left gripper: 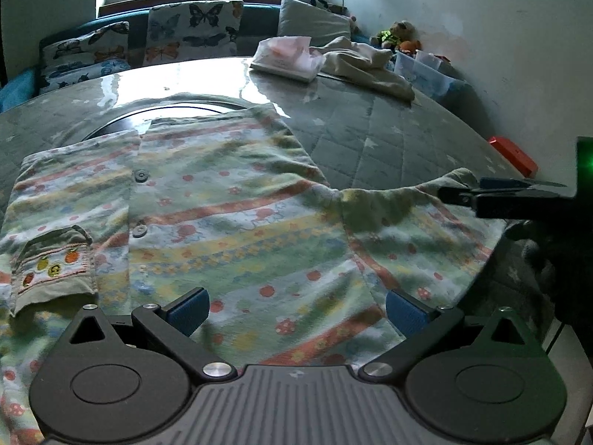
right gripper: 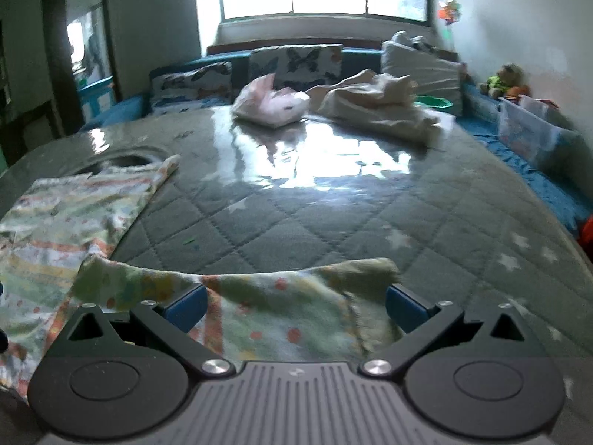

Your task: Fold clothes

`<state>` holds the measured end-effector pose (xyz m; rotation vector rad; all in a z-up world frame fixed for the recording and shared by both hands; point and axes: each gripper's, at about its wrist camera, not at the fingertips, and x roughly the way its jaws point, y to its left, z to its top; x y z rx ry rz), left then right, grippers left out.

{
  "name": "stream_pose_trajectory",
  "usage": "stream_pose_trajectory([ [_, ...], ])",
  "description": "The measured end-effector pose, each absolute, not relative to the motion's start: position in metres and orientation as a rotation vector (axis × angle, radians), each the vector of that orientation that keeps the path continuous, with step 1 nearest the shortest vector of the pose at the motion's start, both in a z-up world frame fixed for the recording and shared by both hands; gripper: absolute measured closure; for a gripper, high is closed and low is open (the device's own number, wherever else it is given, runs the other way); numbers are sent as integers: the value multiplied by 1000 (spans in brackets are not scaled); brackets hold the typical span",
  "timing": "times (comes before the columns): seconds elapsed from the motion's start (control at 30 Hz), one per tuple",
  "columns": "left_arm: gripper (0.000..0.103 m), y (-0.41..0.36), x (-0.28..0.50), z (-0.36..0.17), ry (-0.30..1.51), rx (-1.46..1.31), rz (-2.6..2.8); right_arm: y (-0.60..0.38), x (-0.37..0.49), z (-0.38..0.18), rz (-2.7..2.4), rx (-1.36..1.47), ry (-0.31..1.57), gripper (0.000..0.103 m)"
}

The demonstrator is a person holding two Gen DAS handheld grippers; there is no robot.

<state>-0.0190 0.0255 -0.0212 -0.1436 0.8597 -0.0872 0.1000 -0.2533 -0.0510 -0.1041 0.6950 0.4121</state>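
Note:
A striped, flower-printed child's shirt (left gripper: 229,215) with buttons and a small pocket lies spread on the quilted grey table (left gripper: 370,141). My left gripper (left gripper: 296,311) is open and hovers over the shirt's lower part. My right gripper (right gripper: 296,306) is open, its jaws on either side of the shirt's sleeve (right gripper: 267,296), which lies between them. In the left wrist view the right gripper (left gripper: 467,193) shows at the sleeve's end on the right. The shirt's body (right gripper: 63,215) lies to the left in the right wrist view.
At the table's far side lie a pink folded garment (right gripper: 270,102) and a crumpled cream garment (right gripper: 381,105). A dark round opening (left gripper: 170,115) sits beyond the shirt. An orange object (left gripper: 513,155) lies at the right edge. Butterfly cushions (left gripper: 192,29) line a sofa behind.

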Motion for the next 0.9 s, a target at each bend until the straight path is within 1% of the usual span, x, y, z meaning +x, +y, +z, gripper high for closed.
stream_pose_trajectory([
  [0.37, 0, 22, -13, -24, 878, -138, -76, -307, 85, -53, 272, 13, 713, 1],
  [0.5, 0, 22, -13, -23, 878, -139, -73, -313, 83, -57, 259, 27, 725, 5],
  [0.53, 0, 22, -13, -23, 878, -139, -72, -312, 83, -57, 257, 24, 725, 8],
  [0.9, 0, 22, -12, -23, 887, -142, -65, -300, 81, -56, 260, -31, 728, 17],
])
